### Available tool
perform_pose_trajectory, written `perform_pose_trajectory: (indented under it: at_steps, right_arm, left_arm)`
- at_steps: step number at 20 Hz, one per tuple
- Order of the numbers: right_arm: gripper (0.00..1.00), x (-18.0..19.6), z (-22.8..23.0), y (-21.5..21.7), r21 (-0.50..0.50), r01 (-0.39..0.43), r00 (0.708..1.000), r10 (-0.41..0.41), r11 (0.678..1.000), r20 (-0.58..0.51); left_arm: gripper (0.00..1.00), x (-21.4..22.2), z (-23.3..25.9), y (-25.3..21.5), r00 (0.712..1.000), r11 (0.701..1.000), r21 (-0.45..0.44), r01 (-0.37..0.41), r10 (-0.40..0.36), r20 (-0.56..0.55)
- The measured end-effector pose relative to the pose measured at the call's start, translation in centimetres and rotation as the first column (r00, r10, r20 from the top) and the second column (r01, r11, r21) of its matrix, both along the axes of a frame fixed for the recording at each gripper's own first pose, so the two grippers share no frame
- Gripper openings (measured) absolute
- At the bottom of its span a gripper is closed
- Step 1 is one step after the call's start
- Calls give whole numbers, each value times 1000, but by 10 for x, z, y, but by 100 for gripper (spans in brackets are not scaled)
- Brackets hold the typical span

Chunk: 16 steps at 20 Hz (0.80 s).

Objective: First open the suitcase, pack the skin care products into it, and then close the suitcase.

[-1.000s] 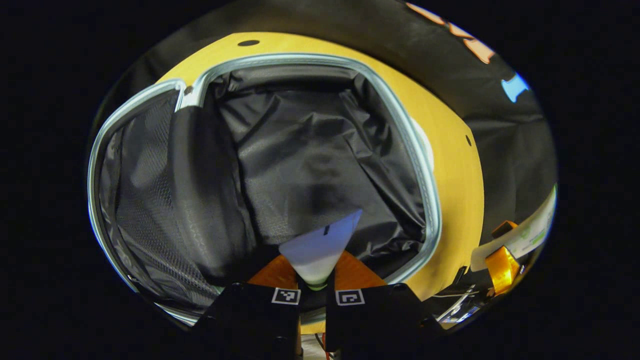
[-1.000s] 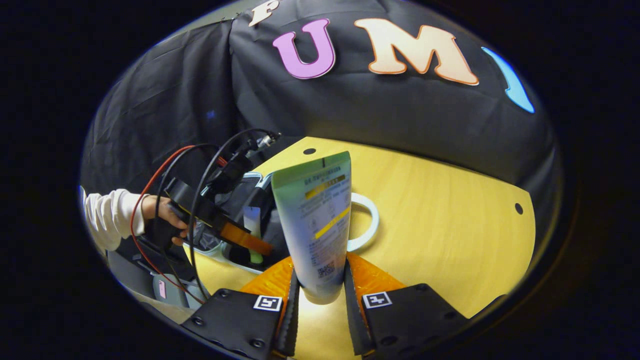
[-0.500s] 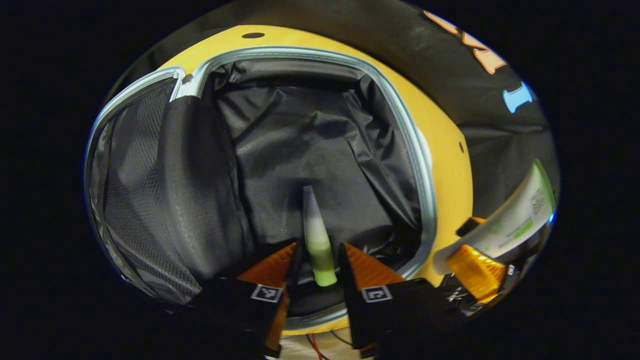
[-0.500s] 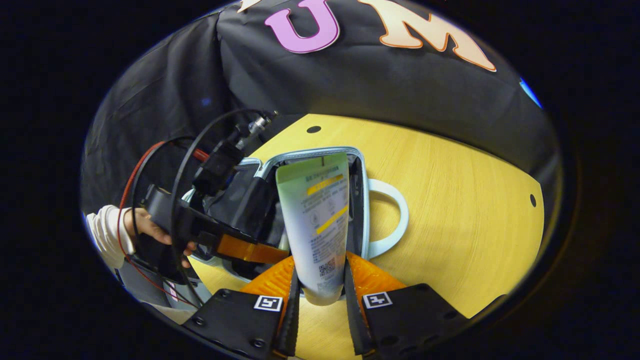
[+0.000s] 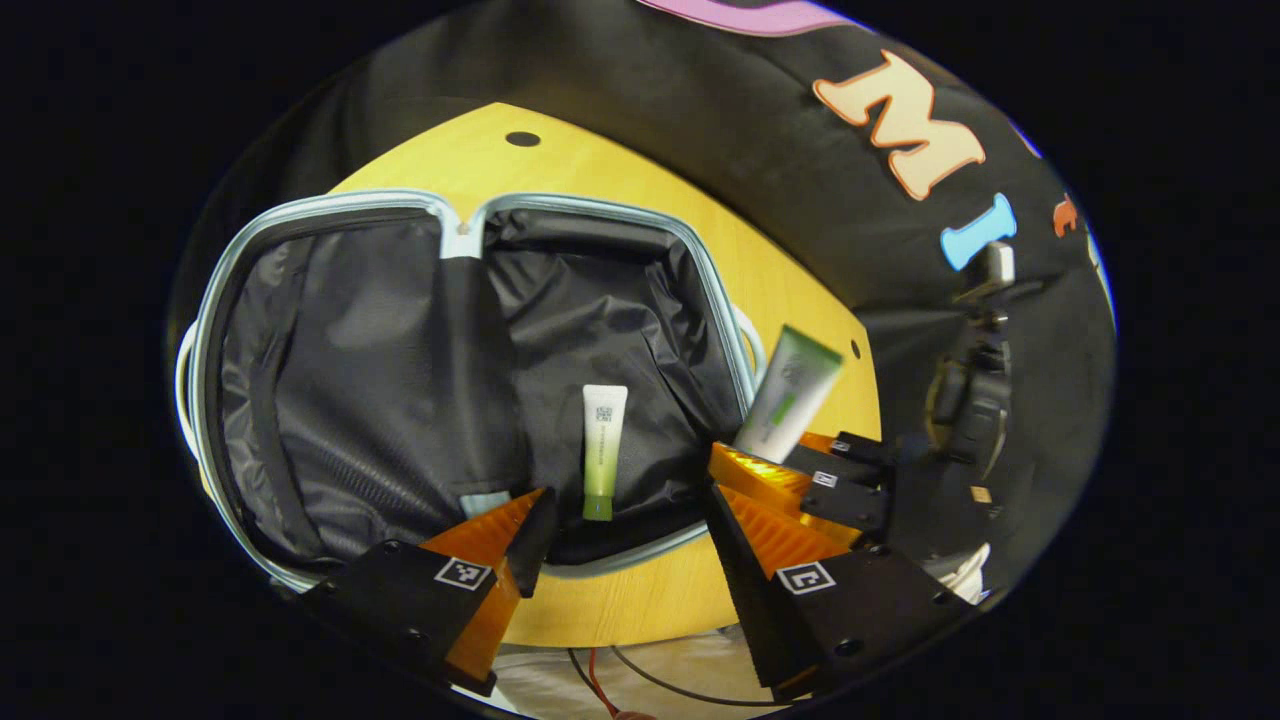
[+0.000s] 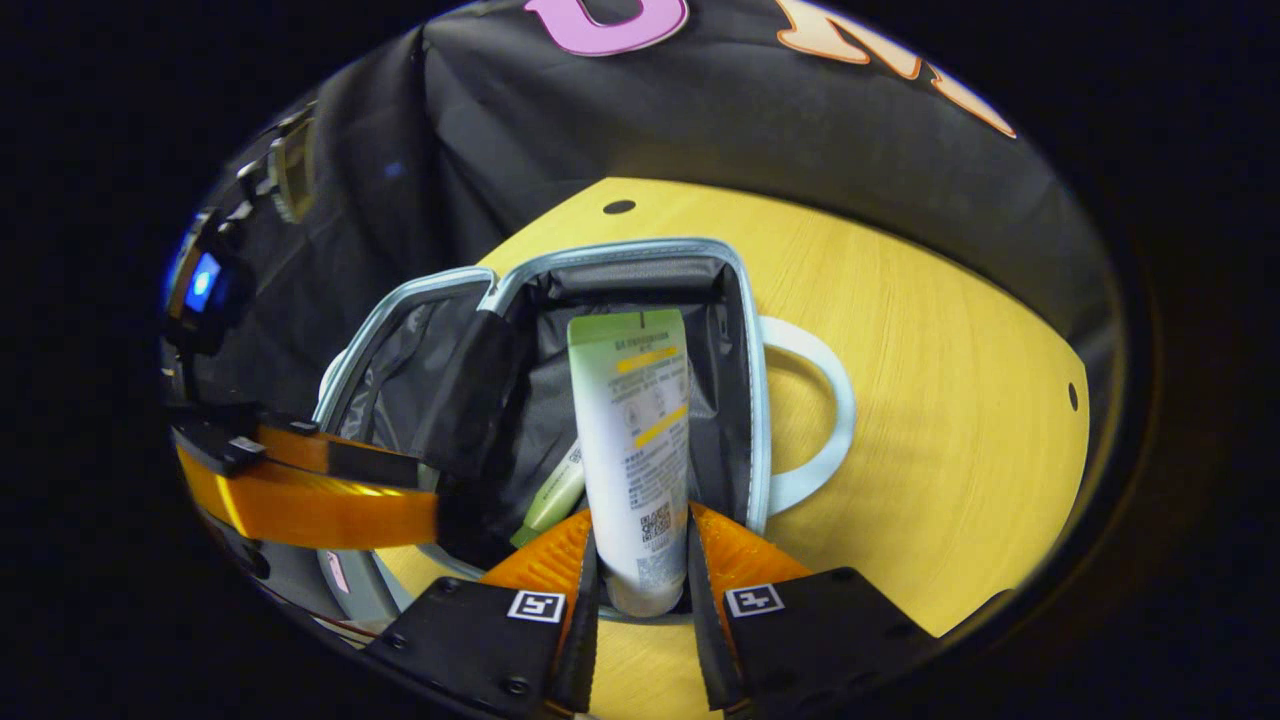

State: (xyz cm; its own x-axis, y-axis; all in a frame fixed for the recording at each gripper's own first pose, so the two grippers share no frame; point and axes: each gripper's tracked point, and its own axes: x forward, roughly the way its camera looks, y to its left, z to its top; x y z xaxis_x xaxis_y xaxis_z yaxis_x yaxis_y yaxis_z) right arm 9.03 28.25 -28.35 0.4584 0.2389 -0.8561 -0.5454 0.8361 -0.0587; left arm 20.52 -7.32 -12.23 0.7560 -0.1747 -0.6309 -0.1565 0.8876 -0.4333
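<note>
While the open suitcase (image 5: pixel 640 225) holds a small tube (image 5: pixel 603 450), left gripper (image 5: pixel 625 520) hangs released, right gripper (image 6: pixel 640 565) clenches a bigger tube (image 6: pixel 632 440) over it.

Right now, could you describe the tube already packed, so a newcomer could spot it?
On the yellow table lies the open suitcase. The small tube lies loose on its dark lining, green cap nearest the left gripper. Unlike the bigger tube, no fingers hold it.
</note>
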Motion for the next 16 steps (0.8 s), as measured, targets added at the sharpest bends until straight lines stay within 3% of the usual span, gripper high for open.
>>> perform_pose_trajectory:
  at_steps: [2,3,5,8,10,11,12,13,14,16]
  right_arm:
    - [44,1,-8,-1,-12,13,1000,-13,1000,-23]
    - [40,4,-10,-1,-14,21,1000,-21,1000,-21]
    - [43,2,-17,0,-18,28,999,-29,999,-30]
    - [39,-5,-11,7,13,12,999,-12,1000,-30]
    - [68,-14,-2,15,70,6,1000,-5,998,-16]
    - [86,-15,5,19,98,4,1000,-4,995,5]
    - [98,-16,12,20,130,6,1000,-9,991,26]
    - [100,-16,24,19,156,12,998,-21,988,56]
    - [93,-15,36,15,180,18,995,-35,984,91]
    - [98,-11,65,7,232,40,983,-80,972,166]
  left_arm:
    - [88,-13,17,11,998,999,-43,-33,35,45]
    - [88,-19,23,17,996,997,-64,-49,54,66]
    - [88,-36,34,37,991,992,-90,-93,101,91]
    - [88,-54,45,81,972,979,-95,-182,194,130]
    - [88,-61,46,117,954,963,-87,-254,264,142]
    - [83,-64,43,136,941,952,-84,-296,305,143]
    - [88,-68,41,155,927,937,-86,-337,347,145]
    - [88,-73,40,174,910,922,-93,-377,387,149]
    - [88,-79,41,194,892,905,-101,-414,426,150]
    - [88,-100,36,232,856,868,-102,-486,496,143]
